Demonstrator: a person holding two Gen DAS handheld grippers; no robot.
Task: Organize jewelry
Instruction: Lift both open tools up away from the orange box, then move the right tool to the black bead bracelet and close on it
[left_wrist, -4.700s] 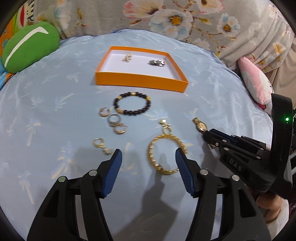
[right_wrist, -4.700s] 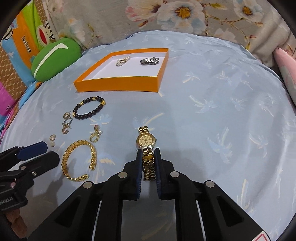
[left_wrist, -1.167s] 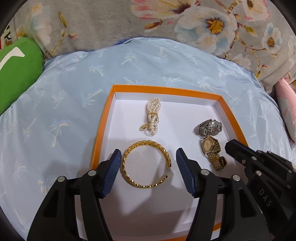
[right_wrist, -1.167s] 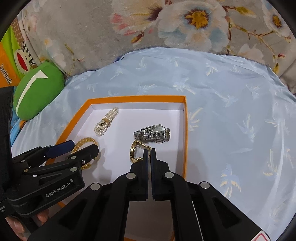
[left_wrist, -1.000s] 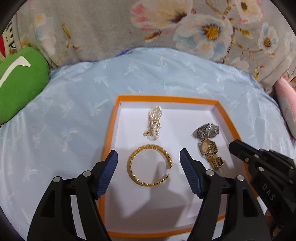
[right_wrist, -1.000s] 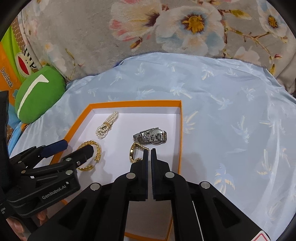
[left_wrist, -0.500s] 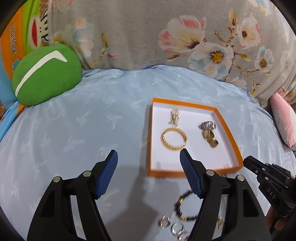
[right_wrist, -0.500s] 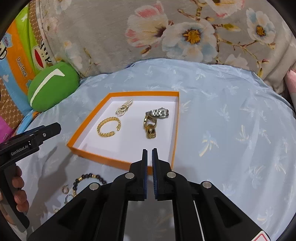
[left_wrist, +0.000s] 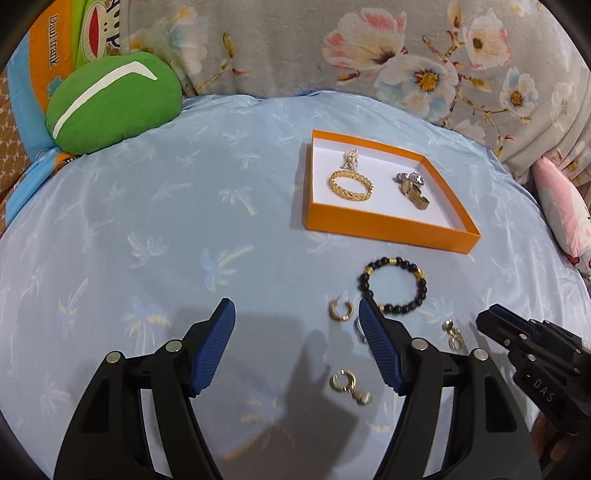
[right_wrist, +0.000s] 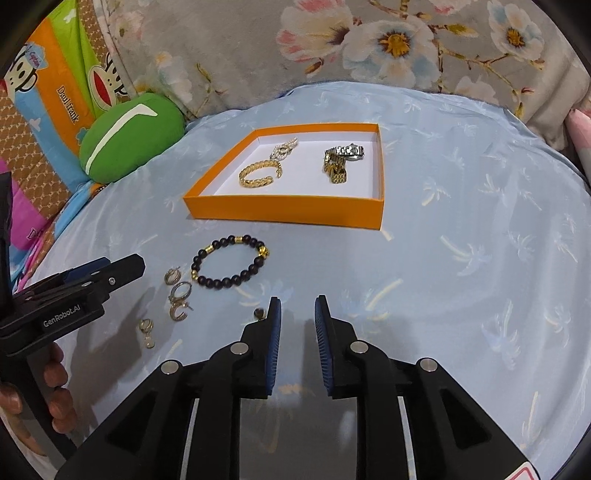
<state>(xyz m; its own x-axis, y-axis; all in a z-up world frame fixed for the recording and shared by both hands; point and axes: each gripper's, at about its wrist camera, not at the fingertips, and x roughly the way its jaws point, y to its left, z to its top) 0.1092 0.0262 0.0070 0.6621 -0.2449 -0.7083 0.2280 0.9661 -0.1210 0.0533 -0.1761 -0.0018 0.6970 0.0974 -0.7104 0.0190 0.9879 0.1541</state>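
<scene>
Jaws of the left gripper stand wide apart with nothing between them; those of the right gripper have just been parting to a narrow gap, also empty. Just past the fingertips, on the blue cloth, lie five small earrings, one half hidden by the right gripper's left finger, and one dark beaded bracelet. Farther ahead, the orange tray holds one gold bangle, one pearl piece and two watches.
</scene>
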